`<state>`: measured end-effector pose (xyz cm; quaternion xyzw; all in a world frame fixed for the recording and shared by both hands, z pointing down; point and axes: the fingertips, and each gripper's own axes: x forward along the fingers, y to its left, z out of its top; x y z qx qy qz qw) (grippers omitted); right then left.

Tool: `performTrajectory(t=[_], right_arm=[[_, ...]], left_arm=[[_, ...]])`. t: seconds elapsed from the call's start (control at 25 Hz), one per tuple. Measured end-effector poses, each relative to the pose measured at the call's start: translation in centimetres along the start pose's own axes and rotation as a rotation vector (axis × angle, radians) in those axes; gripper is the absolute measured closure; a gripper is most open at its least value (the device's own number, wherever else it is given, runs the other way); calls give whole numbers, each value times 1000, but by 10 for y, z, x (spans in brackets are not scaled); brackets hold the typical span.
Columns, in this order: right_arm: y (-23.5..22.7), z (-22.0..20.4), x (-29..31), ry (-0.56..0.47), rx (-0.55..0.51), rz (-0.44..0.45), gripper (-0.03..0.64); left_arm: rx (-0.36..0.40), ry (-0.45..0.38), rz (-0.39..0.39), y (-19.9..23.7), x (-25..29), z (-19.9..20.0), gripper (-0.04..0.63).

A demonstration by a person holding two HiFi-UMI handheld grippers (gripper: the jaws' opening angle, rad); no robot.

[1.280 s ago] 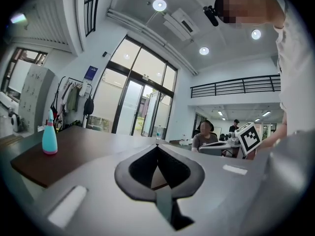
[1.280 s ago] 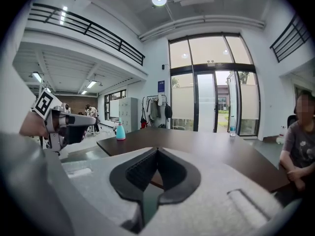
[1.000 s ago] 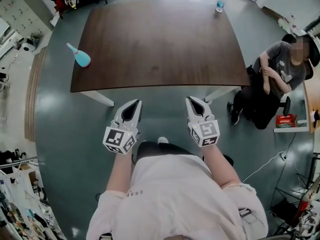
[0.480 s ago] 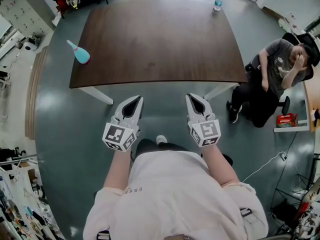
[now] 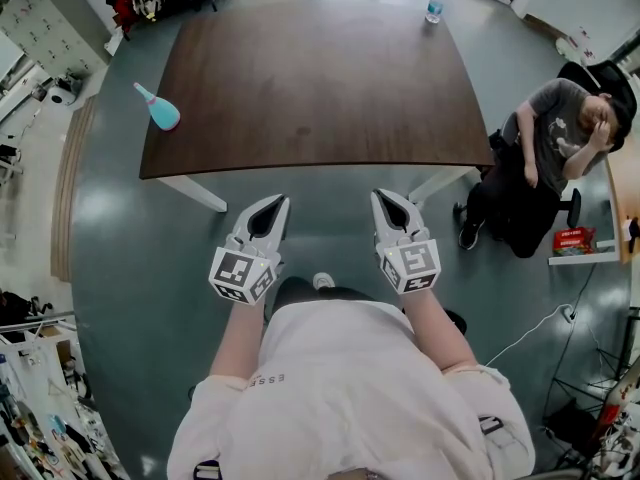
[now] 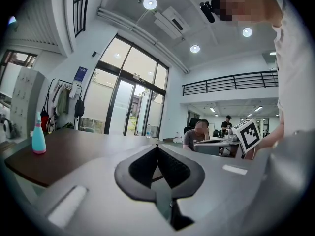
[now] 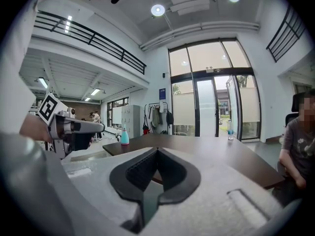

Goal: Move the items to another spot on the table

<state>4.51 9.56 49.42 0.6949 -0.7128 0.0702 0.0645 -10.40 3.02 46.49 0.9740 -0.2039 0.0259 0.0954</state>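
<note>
A dark brown table (image 5: 310, 88) stands ahead of me. A teal spray bottle (image 5: 160, 110) stands at its left edge, also seen as the spray bottle (image 6: 38, 140) and the spray bottle (image 7: 124, 136). A clear water bottle (image 5: 435, 6) stands at the far right corner, seen too as the water bottle (image 7: 229, 130). My left gripper (image 5: 278, 203) and right gripper (image 5: 384, 198) hover short of the table's near edge, side by side. Both are shut, tips touching, with nothing held.
A person (image 5: 545, 158) sits on the floor right of the table, beside a black chair. A red box (image 5: 573, 240) lies on a low shelf at right. Clutter and racks line the left wall; cables lie at lower right.
The left gripper has edged slightly right and toward the table. The seated person has raised a hand to the head. The right gripper stays put.
</note>
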Motion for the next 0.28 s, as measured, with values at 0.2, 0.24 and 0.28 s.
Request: performTrajectory(t=[0.2, 0.24, 0.28], right_arm=[[-1, -1, 1, 2, -4, -1, 626], [0, -1, 1, 3, -3, -1, 626], [0, -1, 2, 3, -3, -2, 626]], left_arm=[[0, -10, 3, 3, -1, 4, 578], [0, -14, 3, 3, -1, 6, 578], [1, -18, 3, 4, -1, 8, 578]])
